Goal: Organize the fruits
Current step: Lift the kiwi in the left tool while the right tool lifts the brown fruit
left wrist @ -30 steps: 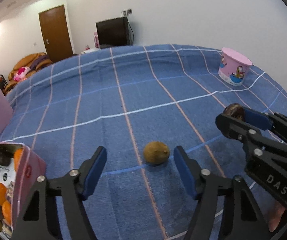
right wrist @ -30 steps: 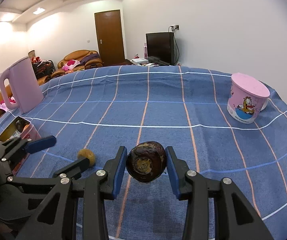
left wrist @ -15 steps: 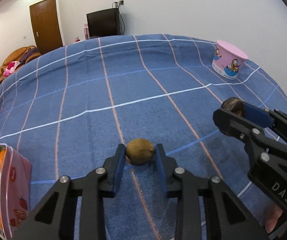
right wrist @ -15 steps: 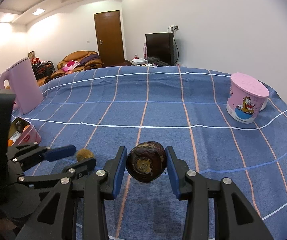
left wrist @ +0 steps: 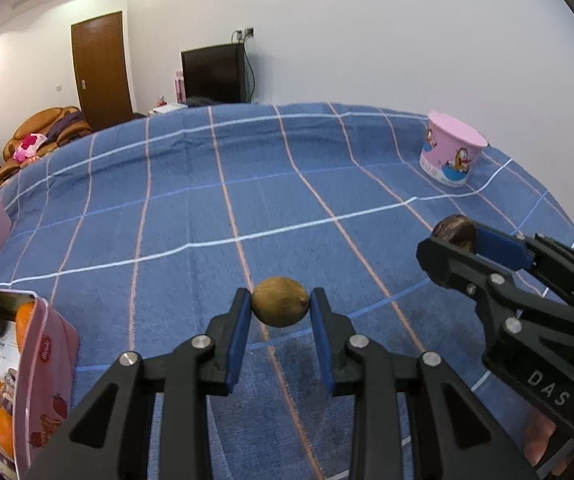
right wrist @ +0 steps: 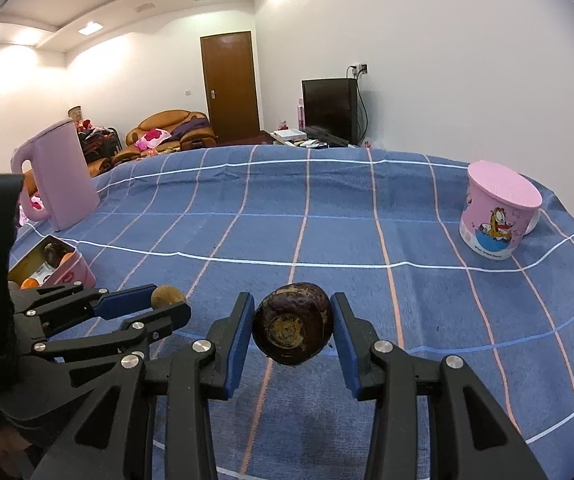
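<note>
My left gripper [left wrist: 281, 304] is shut on a small brown oval fruit [left wrist: 280, 301], its blue pads pressing both sides just above the blue checked cloth. To its right, my right gripper [right wrist: 293, 324] is shut on a dark purple-brown round fruit [right wrist: 291, 322], held off the cloth. The same dark fruit [left wrist: 454, 230] shows between the right fingers in the left wrist view. In the right wrist view the left gripper [right wrist: 155, 302] lies low at the left with the brown fruit [right wrist: 167, 295] at its tips. A pink open box [left wrist: 35, 364] at the left holds oranges and dark fruits.
A pink cartoon mug [right wrist: 497, 210] with a lid stands at the far right of the cloth-covered table [left wrist: 287, 184]. A pink kettle [right wrist: 61, 176] stands at the far left, behind the box [right wrist: 69, 270]. A hand shows at the lower right of the left wrist view.
The left jaws, wide apart around the brown fruit a second ago, have closed on it and lifted it slightly. The right gripper keeps its hold on the dark fruit, unmoved.
</note>
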Demonstrator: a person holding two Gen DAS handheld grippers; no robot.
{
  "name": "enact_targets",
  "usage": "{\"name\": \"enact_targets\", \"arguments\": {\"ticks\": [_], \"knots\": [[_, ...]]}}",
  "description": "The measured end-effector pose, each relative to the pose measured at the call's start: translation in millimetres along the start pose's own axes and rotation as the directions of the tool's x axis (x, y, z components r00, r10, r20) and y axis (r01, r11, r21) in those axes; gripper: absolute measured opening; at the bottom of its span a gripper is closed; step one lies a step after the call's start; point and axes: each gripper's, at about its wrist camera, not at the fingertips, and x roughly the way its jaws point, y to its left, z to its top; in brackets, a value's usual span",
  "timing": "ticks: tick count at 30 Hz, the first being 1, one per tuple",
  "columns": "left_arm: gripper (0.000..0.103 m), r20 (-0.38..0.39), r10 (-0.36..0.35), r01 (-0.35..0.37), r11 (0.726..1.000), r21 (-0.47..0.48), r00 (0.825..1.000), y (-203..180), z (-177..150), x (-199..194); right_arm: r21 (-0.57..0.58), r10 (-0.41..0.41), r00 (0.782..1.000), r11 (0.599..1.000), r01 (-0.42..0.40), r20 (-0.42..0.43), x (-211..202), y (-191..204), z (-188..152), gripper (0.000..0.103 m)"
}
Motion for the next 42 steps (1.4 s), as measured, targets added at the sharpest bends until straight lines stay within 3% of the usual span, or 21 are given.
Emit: {"name": "enact_targets", "arguments": {"ticks": [21, 42], "knots": [[0.032, 0.132, 0.077, -0.079, 0.997, 0.012, 0.988, -2.8, -2.8, -26.1, -0.014, 0.016, 0.997, 1.0, -0.015, 0.07, -13.0, 4.0, -0.4, 0.041], [0.032, 0.217, 0.117, -0.119, 0.993, -0.005, 0.969, -1.5, -8.0, -44.4, -0.027, 0.008, 0.99, 1.0, -0.004, 0.141, -26.3, 6.4, -1.0, 0.041]]}}
